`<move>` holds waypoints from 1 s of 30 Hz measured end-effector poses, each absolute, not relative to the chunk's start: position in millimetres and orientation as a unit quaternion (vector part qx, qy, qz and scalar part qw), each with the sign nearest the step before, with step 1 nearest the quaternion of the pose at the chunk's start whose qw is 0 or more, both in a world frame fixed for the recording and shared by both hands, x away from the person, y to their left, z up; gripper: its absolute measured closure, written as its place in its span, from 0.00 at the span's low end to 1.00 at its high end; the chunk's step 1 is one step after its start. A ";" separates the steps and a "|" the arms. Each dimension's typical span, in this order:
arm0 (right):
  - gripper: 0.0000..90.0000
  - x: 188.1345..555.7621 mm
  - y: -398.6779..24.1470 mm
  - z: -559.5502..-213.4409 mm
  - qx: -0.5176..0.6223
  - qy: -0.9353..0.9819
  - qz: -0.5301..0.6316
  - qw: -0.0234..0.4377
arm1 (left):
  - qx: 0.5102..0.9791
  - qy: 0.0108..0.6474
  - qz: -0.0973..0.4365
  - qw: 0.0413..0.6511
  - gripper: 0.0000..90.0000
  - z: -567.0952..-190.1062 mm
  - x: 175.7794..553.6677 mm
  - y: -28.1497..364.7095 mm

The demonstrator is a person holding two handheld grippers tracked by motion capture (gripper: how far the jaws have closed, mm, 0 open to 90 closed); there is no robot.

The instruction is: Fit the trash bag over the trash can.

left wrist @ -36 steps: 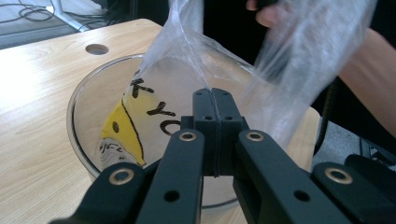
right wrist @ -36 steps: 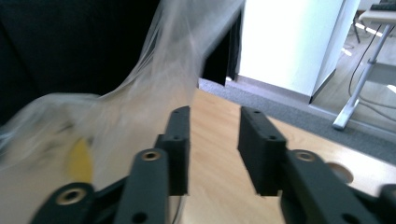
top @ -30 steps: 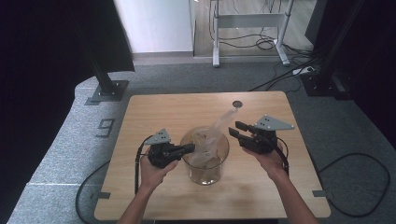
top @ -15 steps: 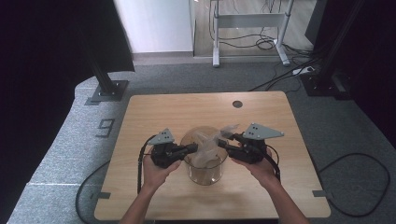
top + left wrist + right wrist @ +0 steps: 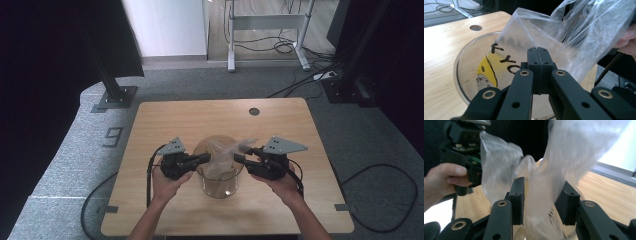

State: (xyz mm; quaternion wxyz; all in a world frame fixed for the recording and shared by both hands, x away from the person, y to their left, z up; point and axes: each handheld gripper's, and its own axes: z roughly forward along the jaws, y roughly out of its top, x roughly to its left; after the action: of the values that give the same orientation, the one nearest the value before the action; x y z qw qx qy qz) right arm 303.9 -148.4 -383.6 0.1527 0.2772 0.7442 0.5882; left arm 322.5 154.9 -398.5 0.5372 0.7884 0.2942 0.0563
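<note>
Right now the left gripper (image 5: 204, 159) is shut tight on the left edge of the clear plastic bag (image 5: 554, 42), w/ the film pinched flat. The bag hangs into the glass jar (image 5: 218, 186), which sits near the desk (image 5: 150, 125) front edge, about the middle. The right gripper (image 5: 541, 202) has its jaws partly open w/ bag film between them, not pressed yet. It should close on the right edge, then both pull apart slowly over the rim. Lots of bare desk at the back & both sides.
</note>
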 end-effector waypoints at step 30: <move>0.65 264.6 -164.2 -358.6 0.277 0.724 0.606 0.178 | 0.795 0.291 0.054 0.530 1.00 -401.7 322.7 143.2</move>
State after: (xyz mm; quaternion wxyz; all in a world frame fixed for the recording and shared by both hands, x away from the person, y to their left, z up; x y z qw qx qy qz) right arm 264.6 -164.2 -358.6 0.1778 0.2773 0.7242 0.6059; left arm 322.7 143.2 -401.7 0.5296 0.7951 0.2906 0.0544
